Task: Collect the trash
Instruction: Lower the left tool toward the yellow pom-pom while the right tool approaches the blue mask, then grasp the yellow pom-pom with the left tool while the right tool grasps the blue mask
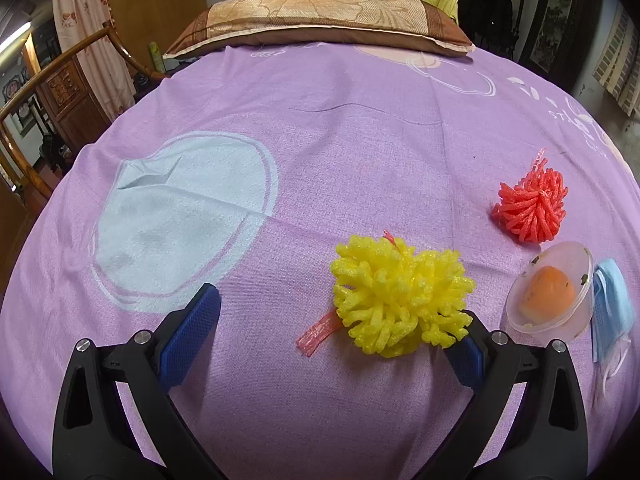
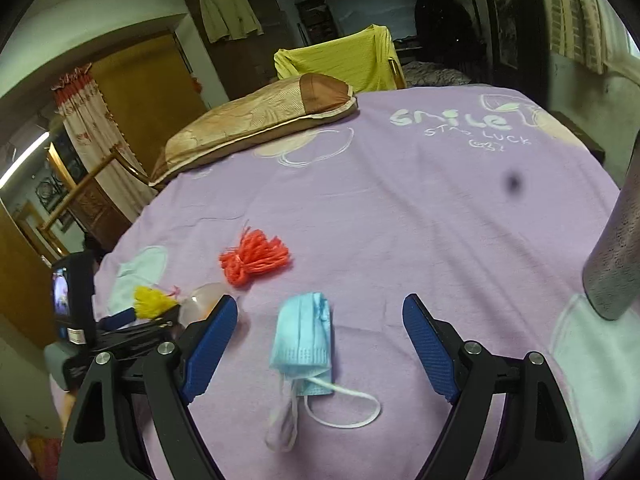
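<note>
On the bed, the purple bedsheet carries four pieces of trash. The left tongs are spread wide and low over the sheet, holding nothing. The yellow foam fruit net lies between their blue pads, close against the right-hand pad and partly in front of it, well apart from the left-hand pad. A pink strip pokes out from under the net toward the tongs. Beyond it, to the right, sits the red foam fruit net. Near that, closer to the camera, a clear plastic lid is tilted on its side with an orange lump inside it, and a folded blue face mask lies just beside the lid, touching or nearly touching its rim.

The right tongs are also wide apart and hold nothing. The blue face mask lies between their pads without touching either, its white ear loops trailing toward the camera. The red net lies farther out on the sheet. At the left edge of that view the yellow net and the left tool appear. A brown-and-gold pillow lies at the far end of the bed.
</note>
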`<state>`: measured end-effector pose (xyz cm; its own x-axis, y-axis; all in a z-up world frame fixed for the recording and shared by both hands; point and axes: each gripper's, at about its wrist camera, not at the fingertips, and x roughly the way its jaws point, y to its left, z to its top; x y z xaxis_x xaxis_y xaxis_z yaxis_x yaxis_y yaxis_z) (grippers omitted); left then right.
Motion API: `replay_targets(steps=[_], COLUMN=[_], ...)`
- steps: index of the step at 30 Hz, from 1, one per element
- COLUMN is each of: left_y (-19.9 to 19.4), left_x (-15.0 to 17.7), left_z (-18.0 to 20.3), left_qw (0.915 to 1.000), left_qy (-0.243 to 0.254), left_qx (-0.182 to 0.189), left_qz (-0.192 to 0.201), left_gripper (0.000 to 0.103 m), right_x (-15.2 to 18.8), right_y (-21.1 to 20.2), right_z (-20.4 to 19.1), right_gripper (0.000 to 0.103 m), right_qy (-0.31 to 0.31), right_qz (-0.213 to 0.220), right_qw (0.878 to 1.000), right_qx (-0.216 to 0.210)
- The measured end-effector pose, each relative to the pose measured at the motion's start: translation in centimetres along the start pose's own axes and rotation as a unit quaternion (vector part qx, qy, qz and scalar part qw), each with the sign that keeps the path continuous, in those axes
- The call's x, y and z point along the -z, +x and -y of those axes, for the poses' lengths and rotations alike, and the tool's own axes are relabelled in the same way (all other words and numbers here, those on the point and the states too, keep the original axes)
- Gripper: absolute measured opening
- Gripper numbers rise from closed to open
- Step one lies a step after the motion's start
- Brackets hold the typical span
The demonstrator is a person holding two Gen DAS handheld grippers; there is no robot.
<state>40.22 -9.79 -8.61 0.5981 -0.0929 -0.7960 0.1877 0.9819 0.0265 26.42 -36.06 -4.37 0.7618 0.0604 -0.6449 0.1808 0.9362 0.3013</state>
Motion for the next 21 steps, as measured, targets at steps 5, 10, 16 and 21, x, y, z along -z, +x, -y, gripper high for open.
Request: replay_targets(steps=[5,10,16,21], left_y=[0.0,0.0,-0.1,-0.9], left_x=[0.0,0.0,0.0,0.0], left_z=[0.0,0.0,0.0,-0.2], left_qw=[1.0000,1.0000,1.0000,0.9995], left_qy=[0.000,0.000,0.001,-0.007], left_qx=[0.000,0.000,0.002,0.017], left_qz=[0.000,0.000,0.000,0.024], left_gripper=[0.098,0.098,0.097,0.095], right_x=[0.1,0.9,1.3,1.5], right_y=[0.7,2.5,3.5,4.0], right_z=[-0.9,-2.0,-1.7,-1.5], right_gripper=[0.084,0.084,0.084,0.084], right_qy=[-0.017,-0.047,-0.039,-0.031], right_qz=[-0.010,-0.035,-0.055,-0.065], right_qw=[1.000,0.998,0.998,0.997], right_qx=[0.007,0.021,0.015,0.009])
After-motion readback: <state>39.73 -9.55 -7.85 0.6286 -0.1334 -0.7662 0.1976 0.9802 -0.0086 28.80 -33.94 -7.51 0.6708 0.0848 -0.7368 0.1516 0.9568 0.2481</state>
